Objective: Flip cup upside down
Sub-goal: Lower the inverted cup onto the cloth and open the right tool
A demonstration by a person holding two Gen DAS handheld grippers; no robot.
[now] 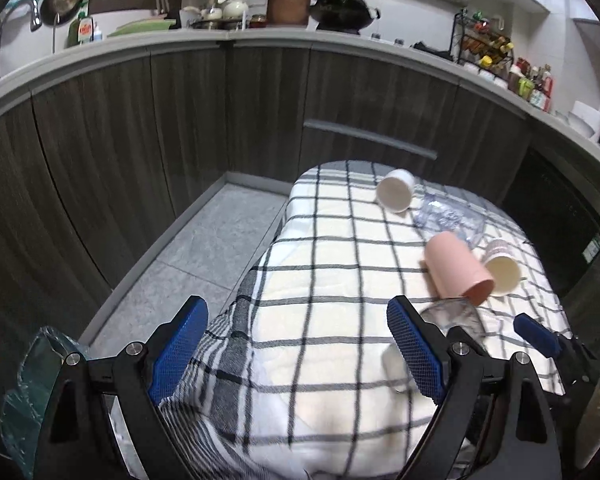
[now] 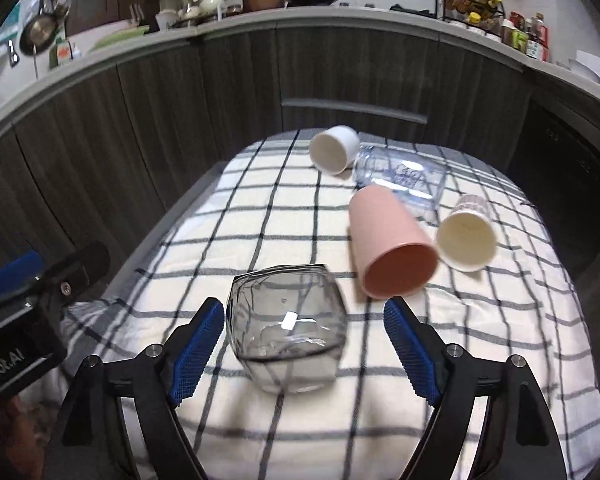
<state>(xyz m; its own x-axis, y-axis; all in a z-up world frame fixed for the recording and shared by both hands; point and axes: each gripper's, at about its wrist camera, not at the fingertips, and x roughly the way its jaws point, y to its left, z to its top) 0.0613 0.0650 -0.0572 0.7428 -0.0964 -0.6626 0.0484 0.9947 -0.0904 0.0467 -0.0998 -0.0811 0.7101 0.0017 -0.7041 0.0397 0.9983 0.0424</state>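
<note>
Checked cloth [image 2: 260, 208] left half bare; right tongs [image 2: 304, 350] wide around smoky glass [image 2: 286, 328]; left tongs [image 1: 298, 350] wide, empty.

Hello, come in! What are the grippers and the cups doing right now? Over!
Both hand-held grippers open. Right one straddles smoky glass cup, not gripping. Pink cup lying close behind.

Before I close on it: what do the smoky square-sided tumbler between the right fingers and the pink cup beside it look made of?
Smoky grey square-sided tumbler: transparent glass or hard clear plastic; the checked cloth shows through it and it carries a sharp highlight. Which of the two, I cannot tell.
Pink cylindrical cup, lying on its side: opaque, matte, no glare; likely plastic or matte-glazed ceramic.
</note>
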